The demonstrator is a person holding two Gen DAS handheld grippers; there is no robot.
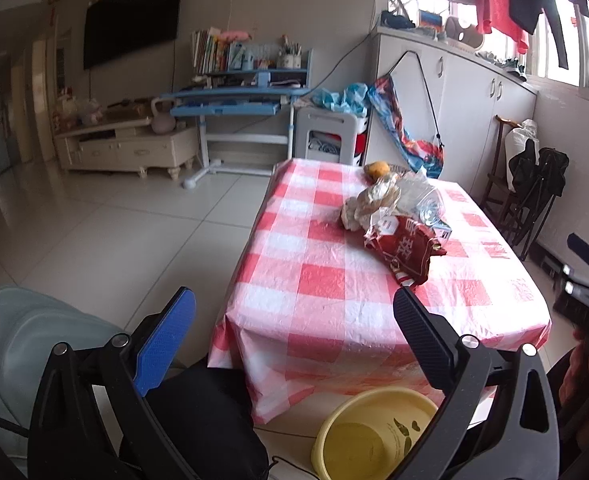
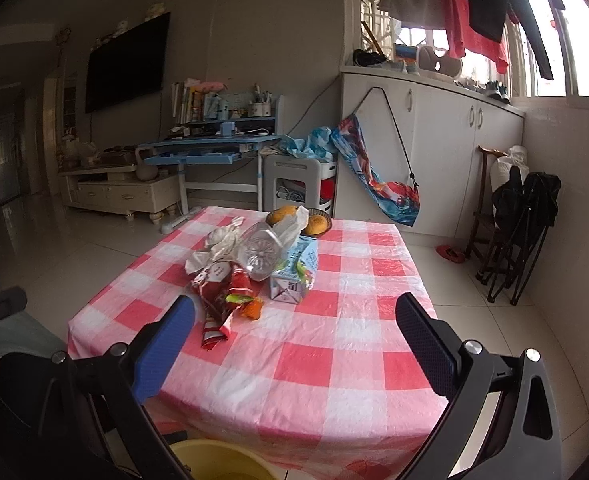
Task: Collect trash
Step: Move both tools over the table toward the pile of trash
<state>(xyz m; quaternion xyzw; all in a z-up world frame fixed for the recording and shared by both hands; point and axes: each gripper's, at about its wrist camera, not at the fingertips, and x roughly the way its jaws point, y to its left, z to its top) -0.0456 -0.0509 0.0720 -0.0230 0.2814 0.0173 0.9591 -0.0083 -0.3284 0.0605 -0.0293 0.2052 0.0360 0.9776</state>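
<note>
A heap of trash lies on the table with the red-and-white checked cloth (image 1: 318,280) (image 2: 334,344): a red snack wrapper (image 1: 408,250) (image 2: 218,304), crumpled white paper (image 1: 358,206) (image 2: 222,240), a clear plastic bottle (image 1: 424,198) (image 2: 260,254) and a small drink carton (image 2: 294,278). A yellow basin (image 1: 370,432) (image 2: 222,462) stands on the floor below the near table edge. My left gripper (image 1: 294,300) is open and empty, short of the table's near left corner. My right gripper (image 2: 294,308) is open and empty, above the near table edge, short of the heap.
A dish of orange fruit (image 2: 298,216) (image 1: 376,168) sits at the table's far end. A pale chair (image 1: 22,332) is at my lower left. Folded chairs (image 2: 522,216) lean on the right wall. A blue desk (image 1: 230,100) and white cabinets (image 2: 434,136) stand behind.
</note>
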